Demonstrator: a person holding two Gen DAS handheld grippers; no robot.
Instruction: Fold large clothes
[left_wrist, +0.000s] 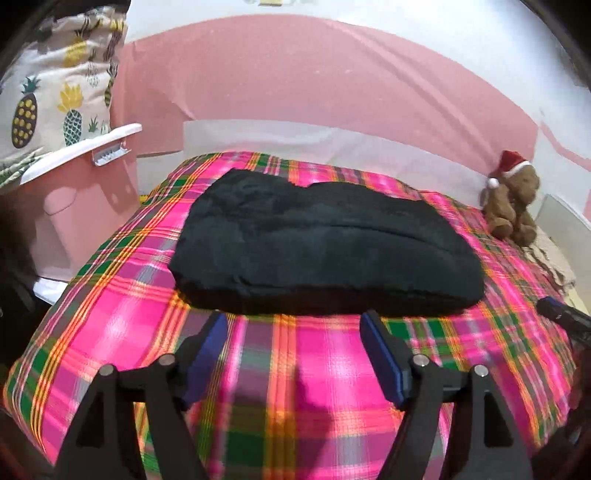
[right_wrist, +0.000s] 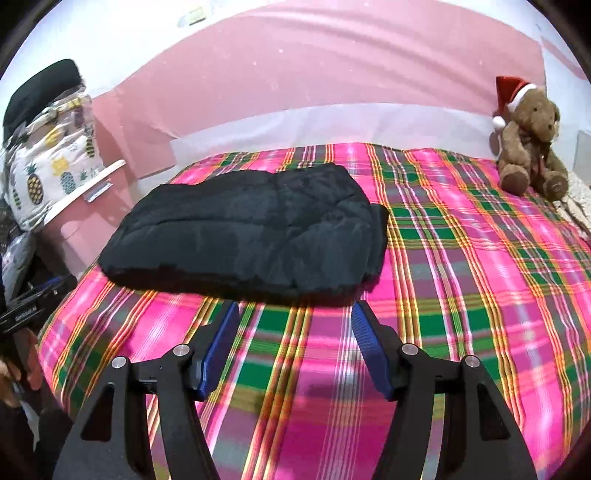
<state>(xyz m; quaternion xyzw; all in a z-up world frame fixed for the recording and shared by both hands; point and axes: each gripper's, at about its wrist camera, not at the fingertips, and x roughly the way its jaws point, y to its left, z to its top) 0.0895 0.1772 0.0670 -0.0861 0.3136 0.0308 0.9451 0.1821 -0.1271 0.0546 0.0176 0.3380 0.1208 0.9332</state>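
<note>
Hovering just short of the folded black garment (left_wrist: 325, 243), left gripper (left_wrist: 293, 326) and right gripper (right_wrist: 295, 317) gape empty; best smooth its near edge.

left gripper (left_wrist: 293, 325) agape, right gripper (right_wrist: 295, 314) agape

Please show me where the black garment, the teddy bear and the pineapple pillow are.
Black garment (left_wrist: 325, 251): left wrist view, middle of folded top.
Teddy bear (right_wrist: 532, 147): right wrist view, its chest.
Pineapple pillow (left_wrist: 59, 88): left wrist view, printed front.
</note>
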